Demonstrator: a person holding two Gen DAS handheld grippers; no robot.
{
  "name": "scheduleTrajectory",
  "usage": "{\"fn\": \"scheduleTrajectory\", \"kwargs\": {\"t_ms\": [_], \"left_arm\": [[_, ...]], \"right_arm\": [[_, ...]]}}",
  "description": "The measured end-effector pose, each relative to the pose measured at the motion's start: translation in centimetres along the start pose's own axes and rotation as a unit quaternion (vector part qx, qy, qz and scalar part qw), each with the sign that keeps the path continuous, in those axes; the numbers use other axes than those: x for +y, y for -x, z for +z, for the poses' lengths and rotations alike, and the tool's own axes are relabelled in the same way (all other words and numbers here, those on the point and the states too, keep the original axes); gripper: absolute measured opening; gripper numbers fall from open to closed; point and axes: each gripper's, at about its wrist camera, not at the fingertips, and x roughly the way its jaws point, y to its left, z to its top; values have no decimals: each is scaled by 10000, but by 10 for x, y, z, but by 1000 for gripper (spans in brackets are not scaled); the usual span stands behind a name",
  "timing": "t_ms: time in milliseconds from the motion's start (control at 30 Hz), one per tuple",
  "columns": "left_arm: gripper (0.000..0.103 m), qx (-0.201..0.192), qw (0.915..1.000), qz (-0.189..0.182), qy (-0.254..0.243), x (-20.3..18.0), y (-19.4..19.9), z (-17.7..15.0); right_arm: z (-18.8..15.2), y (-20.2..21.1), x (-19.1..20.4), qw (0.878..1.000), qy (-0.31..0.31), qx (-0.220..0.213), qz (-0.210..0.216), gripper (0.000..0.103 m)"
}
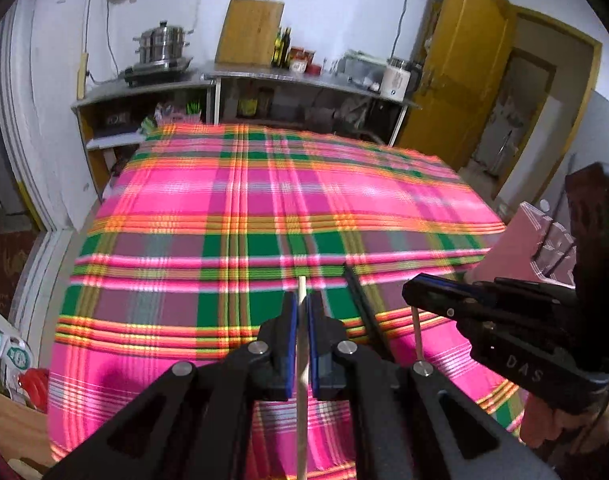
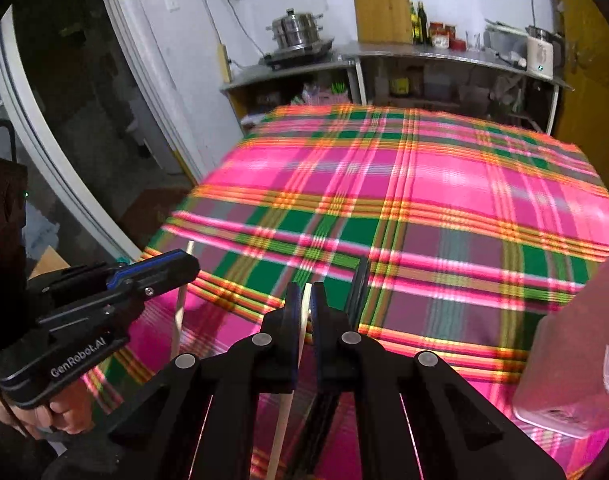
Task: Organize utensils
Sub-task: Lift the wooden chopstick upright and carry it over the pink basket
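Observation:
My left gripper [image 1: 302,312] is shut on a pale wooden chopstick [image 1: 302,392] held above the plaid tablecloth [image 1: 264,208]. My right gripper [image 2: 306,300] is shut on another pale wooden chopstick [image 2: 288,408]. Black chopsticks [image 1: 364,312] lie on the cloth between the two grippers and show in the right wrist view [image 2: 358,284] too. In the left wrist view the right gripper [image 1: 436,292] shows at the right with its chopstick [image 1: 417,332] below it. In the right wrist view the left gripper [image 2: 172,268] shows at the left with its chopstick [image 2: 179,312].
A pink utensil holder stands at the table's right edge [image 1: 520,248] and shows in the right wrist view [image 2: 572,356]. Behind the table is a metal counter [image 1: 264,76] with a steamer pot [image 1: 164,46], a cutting board [image 1: 248,32] and bottles. A yellow door [image 1: 464,80] stands at the right.

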Motion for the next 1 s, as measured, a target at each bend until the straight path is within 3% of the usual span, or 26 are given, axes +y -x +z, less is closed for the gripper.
{"fn": "scheduleTrajectory", "kwargs": {"t_ms": [433, 700, 1000], "left_arm": [[6, -420, 9987, -169, -246, -36, 66, 6], [6, -569, 9973, -348, -311, -58, 86, 12], [6, -524, 9941, -835, -453, -101, 85, 19]], "right_arm": [[-8, 86, 6, 9974, 32, -719, 8, 4], [-13, 126, 0, 9940, 1, -1094, -91, 3], [-29, 173, -30, 9887, -213, -1431, -400, 3]]}}
